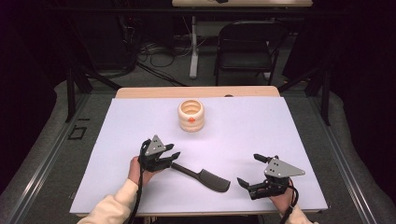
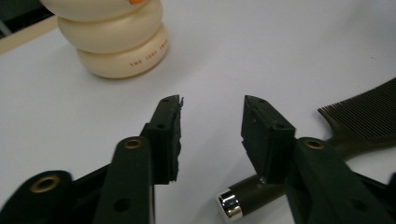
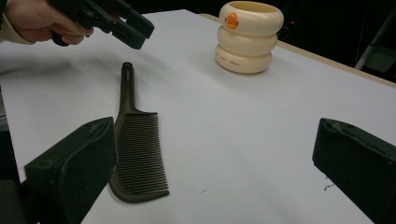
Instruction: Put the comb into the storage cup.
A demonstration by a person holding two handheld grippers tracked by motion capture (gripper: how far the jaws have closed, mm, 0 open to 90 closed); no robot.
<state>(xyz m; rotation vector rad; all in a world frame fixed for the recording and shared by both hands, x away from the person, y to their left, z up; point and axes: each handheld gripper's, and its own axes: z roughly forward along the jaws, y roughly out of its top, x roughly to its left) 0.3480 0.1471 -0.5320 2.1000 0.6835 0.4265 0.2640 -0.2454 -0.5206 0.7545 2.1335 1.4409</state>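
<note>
1. The counter [image 1: 261, 121] carries a white sheet over most of its top; a strip of bare wood shows along the far edge.
2. The right gripper [image 1: 248, 170] sits near the near right corner, held in a hand. Its jaws stand wide apart with nothing between them, and they point toward the comb's toothed end.
3. The left gripper [image 1: 173, 150] is held in the person's left hand [image 1: 138, 171], toward the near edge and left of the middle. Its jaws are partly spread with a clear gap, and nothing is clamped between the pads. In the left gripper view the comb's handle lies under the right-hand jaw rather than in the gap.
4. The cream cup [image 1: 191, 115], shaped like three stacked rings with an orange mark on its side, stands upright near the far edge, about midway along it, well apart from both grippers.
5. The dark comb [image 1: 203, 175] lies flat near the near edge, between the two grippers. Its silver-capped handle tip [image 2: 230, 206] points to the left gripper.
</note>
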